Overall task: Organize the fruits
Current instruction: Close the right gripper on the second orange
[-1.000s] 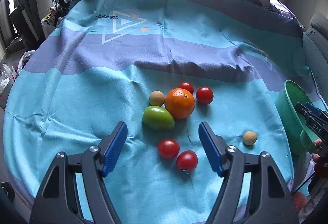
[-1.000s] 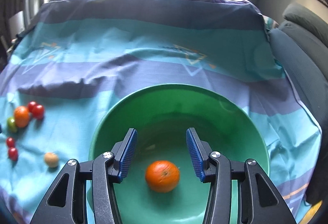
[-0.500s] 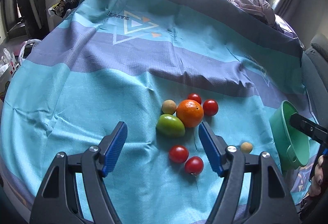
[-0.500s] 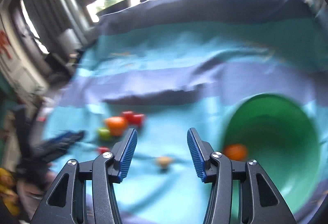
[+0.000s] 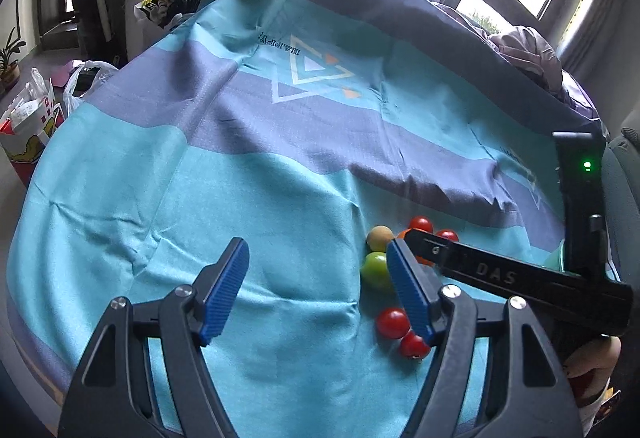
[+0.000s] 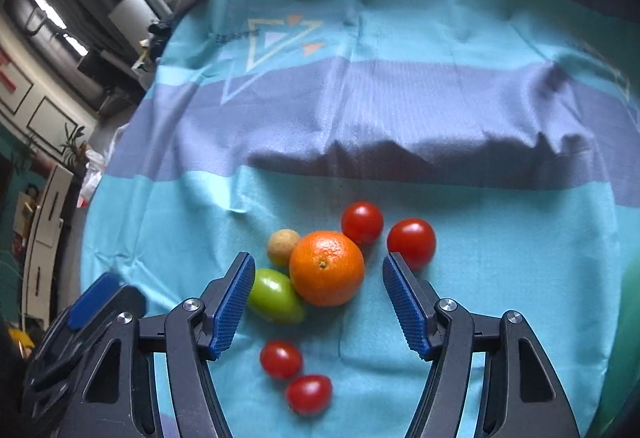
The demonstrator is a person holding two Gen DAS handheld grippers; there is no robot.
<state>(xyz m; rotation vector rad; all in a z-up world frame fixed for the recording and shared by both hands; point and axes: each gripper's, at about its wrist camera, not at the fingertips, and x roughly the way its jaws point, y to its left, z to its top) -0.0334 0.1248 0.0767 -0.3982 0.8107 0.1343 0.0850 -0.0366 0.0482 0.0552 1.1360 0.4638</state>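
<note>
Left wrist view: as I look along my left gripper (image 5: 316,288), its fingers stand wide apart with only bare cloth (image 5: 160,205) between them, holding nothing.
Fruit from the left fingers: the cluster lies off to their right, past the right finger; the green fruit (image 5: 375,270) and two tomatoes (image 5: 393,322) show, while the orange is almost hidden behind the other tool.
Right gripper seen from here: its black arm crosses in from the right, over the cluster.
Right wrist view: my right gripper (image 6: 319,302) has just been opening its fingers; they are parted and press on nothing.
Orange (image 6: 327,268): just ahead of the gap and a little left of its middle, touching the green fruit (image 6: 275,296) on its left.
Axis: the orange is round, stem mark facing up toward me; the green fruit is oblong, long axis slanting down to the right.
Nearer hand: my right, I judge.
Bed: the cloth seems to cover one, so I call it no desk.
</note>
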